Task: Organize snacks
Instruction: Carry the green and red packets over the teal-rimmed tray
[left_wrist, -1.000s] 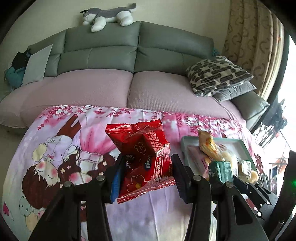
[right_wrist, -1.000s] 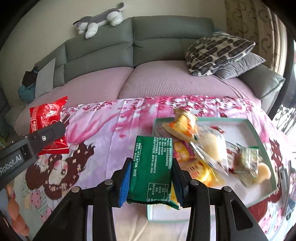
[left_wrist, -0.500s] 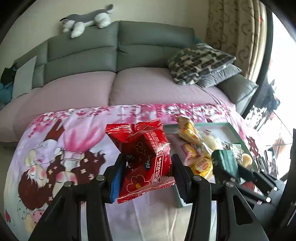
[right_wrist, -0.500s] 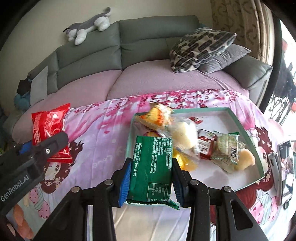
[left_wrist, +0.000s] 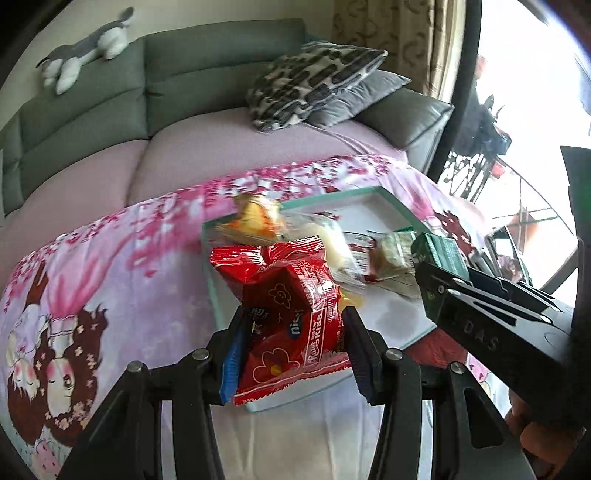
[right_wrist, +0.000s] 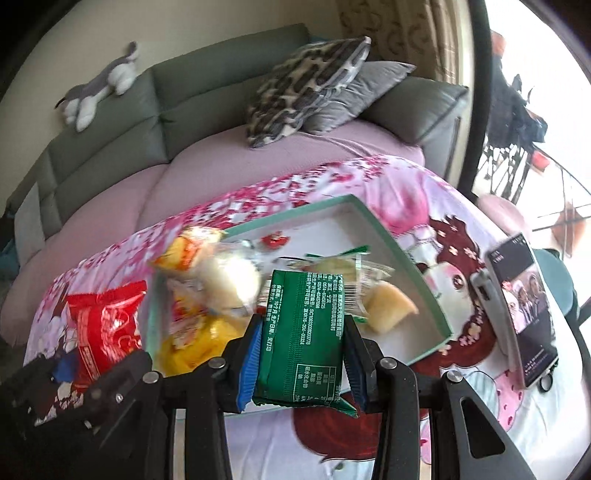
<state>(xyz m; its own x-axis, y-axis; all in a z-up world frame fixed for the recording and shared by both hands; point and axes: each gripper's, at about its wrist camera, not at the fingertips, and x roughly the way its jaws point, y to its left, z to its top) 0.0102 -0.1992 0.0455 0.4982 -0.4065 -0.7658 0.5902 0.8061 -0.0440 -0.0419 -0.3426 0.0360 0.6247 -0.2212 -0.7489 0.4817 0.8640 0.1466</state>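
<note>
pink cartoon-print cloth (right_wrist: 436, 229) covers the surface in front of a grey-green sofa (left_wrist: 207, 70). on it sits a shallow teal-rimmed tray (right_wrist: 402, 258) heaped with wrapped snacks (right_wrist: 225, 277). the left gripper (left_wrist: 291, 343), angled downward over the tray's near left corner, is clenched on a red snack packet (left_wrist: 288, 314). the right gripper (right_wrist: 301, 354), tilted down likewise just to its right, grasps a green packet (right_wrist: 303, 332) above the tray's near edge. a phone (right_wrist: 521, 302) lies on the cloth to the right.

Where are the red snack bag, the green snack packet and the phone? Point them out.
red snack bag (left_wrist: 291, 317), left wrist view, front face.
green snack packet (right_wrist: 303, 332), right wrist view, printed back.
phone (right_wrist: 524, 306), right wrist view, screen.
</note>
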